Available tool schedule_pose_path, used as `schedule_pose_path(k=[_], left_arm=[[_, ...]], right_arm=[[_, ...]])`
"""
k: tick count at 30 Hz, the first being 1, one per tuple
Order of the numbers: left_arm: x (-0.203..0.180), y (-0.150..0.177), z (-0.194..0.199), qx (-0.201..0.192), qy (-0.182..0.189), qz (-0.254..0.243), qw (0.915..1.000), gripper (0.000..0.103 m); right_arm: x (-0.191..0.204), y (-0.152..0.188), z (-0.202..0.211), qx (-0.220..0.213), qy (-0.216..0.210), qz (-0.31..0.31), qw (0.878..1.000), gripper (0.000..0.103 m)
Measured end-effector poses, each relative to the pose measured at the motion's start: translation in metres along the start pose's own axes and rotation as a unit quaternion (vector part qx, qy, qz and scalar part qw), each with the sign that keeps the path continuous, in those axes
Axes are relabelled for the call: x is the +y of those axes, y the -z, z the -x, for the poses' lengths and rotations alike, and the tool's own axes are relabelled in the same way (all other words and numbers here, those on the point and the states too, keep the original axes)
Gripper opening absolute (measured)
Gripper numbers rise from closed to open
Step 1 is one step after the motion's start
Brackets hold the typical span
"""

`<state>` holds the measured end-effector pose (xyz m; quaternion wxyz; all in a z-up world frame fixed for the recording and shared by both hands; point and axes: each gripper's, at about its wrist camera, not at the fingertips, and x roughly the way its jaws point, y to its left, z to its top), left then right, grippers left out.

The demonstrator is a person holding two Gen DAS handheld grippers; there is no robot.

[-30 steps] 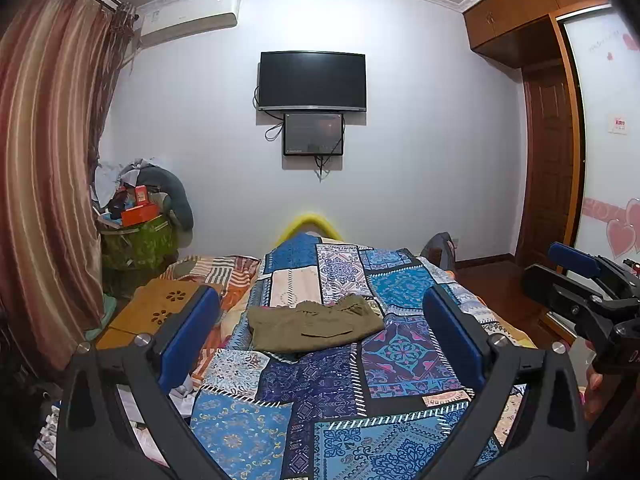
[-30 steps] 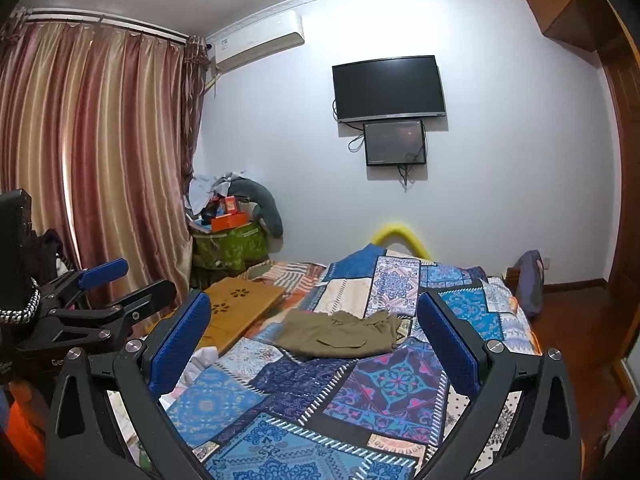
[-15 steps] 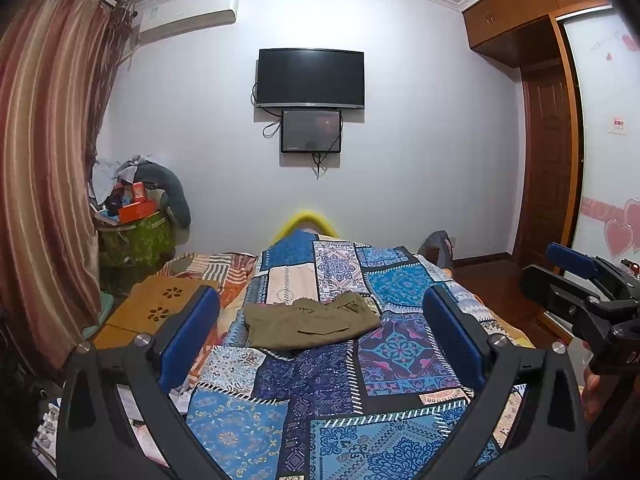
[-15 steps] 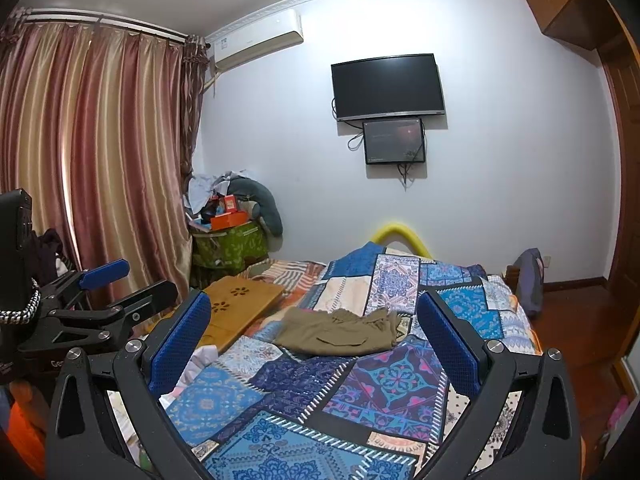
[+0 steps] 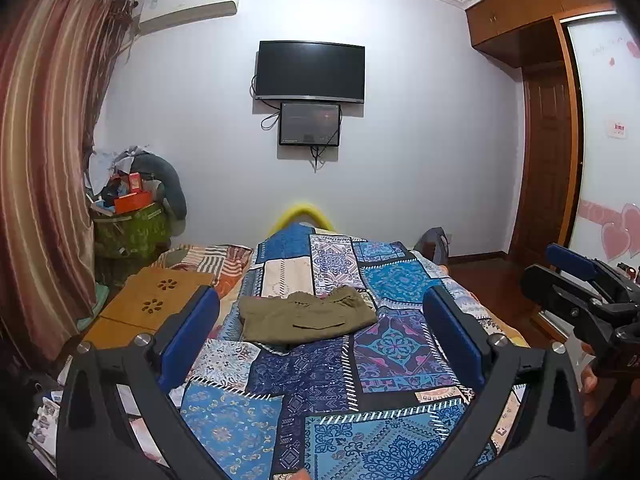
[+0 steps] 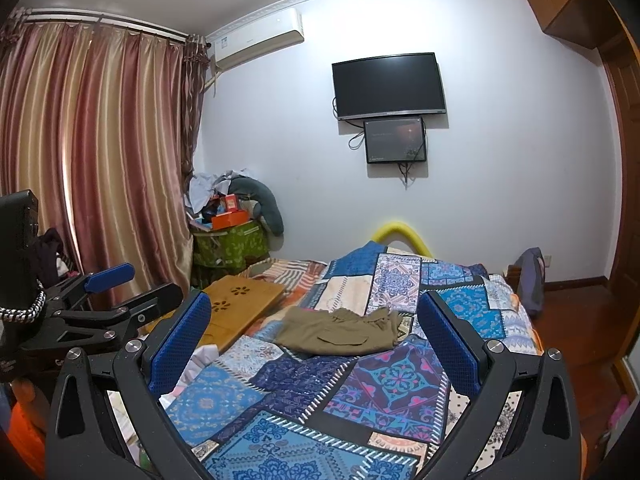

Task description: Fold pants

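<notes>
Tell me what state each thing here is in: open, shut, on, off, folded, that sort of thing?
Left gripper: open, holding nothing.
Right gripper: open, holding nothing.
Pants: lying on the quilt in a loose, rumpled fold, untouched.
Quilt: spread over the bed.
TV: screen dark.
Small screen: dim, a faint picture showing.
Curtains: drawn shut.
Door: shut.

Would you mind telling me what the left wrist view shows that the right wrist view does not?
Only the left wrist view shows the right gripper from the side and the wardrobe panel with pink hearts. Only the right wrist view shows the left gripper from the side and the curtain rod. Both show the olive pants lying on the patchwork bedspread, the wall television and open fingers holding nothing.
</notes>
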<state>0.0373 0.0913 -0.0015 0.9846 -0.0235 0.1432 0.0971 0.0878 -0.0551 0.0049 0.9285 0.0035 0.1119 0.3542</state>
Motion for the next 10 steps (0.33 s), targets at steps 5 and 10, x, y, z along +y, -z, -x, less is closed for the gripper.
schedule_pose_path(k=[5,10], left_arm=[[-0.0017,-0.0002,0.0001,0.001,0.001,-0.006,1.0,0.103],[-0.0026,-0.0005,-0.0002,0.0,0.002,-0.009,1.0,0.103]], right_arm=[[-0.0016,0.0013,-0.0024,0.002,0.0,0.0,1.0,0.103],[-0.0023,0.0015,-0.0034,0.004,-0.001,-0.002,1.0,0.103]])
